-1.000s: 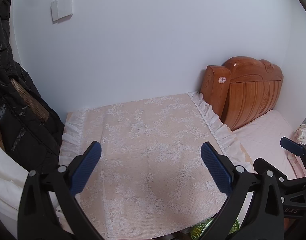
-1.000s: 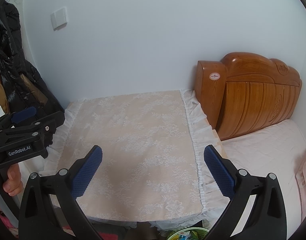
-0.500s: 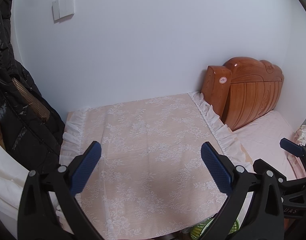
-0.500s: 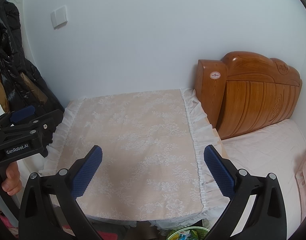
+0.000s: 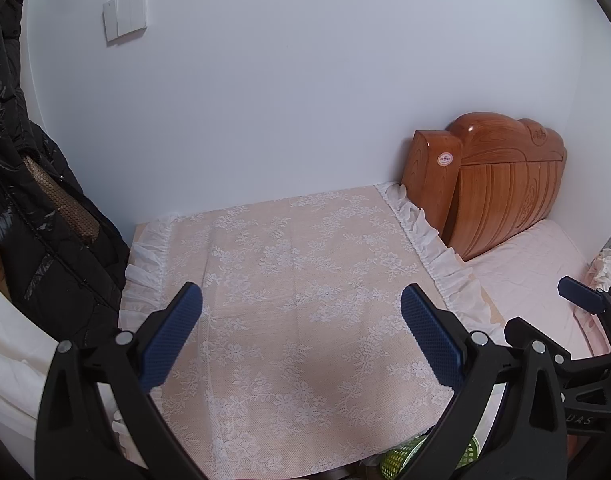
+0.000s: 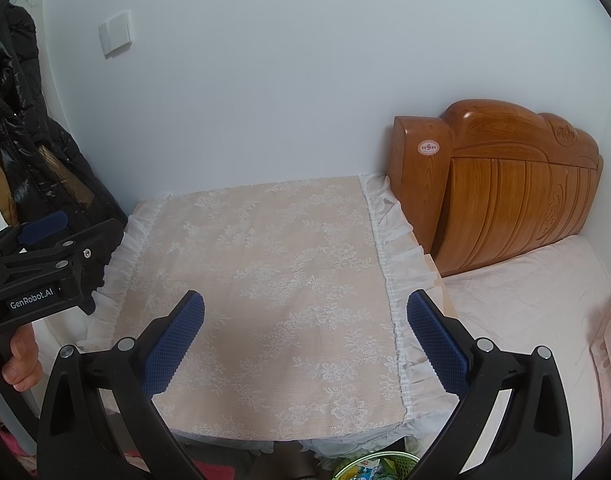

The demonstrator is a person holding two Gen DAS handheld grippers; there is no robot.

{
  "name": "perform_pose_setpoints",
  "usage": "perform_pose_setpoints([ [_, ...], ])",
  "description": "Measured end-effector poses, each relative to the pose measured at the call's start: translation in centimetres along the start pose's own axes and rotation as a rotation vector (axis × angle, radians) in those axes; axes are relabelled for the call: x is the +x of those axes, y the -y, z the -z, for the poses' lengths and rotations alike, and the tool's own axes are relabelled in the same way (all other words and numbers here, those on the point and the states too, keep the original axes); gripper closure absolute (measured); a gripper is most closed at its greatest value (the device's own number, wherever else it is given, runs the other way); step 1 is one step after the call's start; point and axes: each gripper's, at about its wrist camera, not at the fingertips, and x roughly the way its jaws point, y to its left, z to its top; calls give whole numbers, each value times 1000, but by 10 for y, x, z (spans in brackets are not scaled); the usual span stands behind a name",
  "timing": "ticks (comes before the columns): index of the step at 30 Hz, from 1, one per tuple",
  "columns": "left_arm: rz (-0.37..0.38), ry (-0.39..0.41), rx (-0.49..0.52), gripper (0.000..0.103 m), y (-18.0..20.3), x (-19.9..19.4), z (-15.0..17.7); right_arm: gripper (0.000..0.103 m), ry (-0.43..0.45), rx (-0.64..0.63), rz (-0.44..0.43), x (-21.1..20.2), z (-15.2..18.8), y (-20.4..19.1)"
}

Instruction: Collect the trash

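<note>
My left gripper is open and empty above a small table covered with a pink lace cloth. My right gripper is open and empty above the same cloth. No trash lies on the cloth. A green mesh bin with wrappers in it shows below the table's near edge; it also shows in the left wrist view. The left gripper's body appears at the left of the right wrist view, held by a hand.
A wooden headboard stands right of the table, with a pink bed sheet in front of it. A black puffy jacket hangs at the left. A white wall with a light switch is behind.
Both views have shifted only slightly; the grippers stay open and hover over the cloth.
</note>
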Motion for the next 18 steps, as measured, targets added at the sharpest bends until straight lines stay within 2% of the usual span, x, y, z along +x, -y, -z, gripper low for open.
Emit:
perform_pose_setpoints([
  [18,-19,14,6,8,3,1,0,2,-6,0,-2,3,2,1],
])
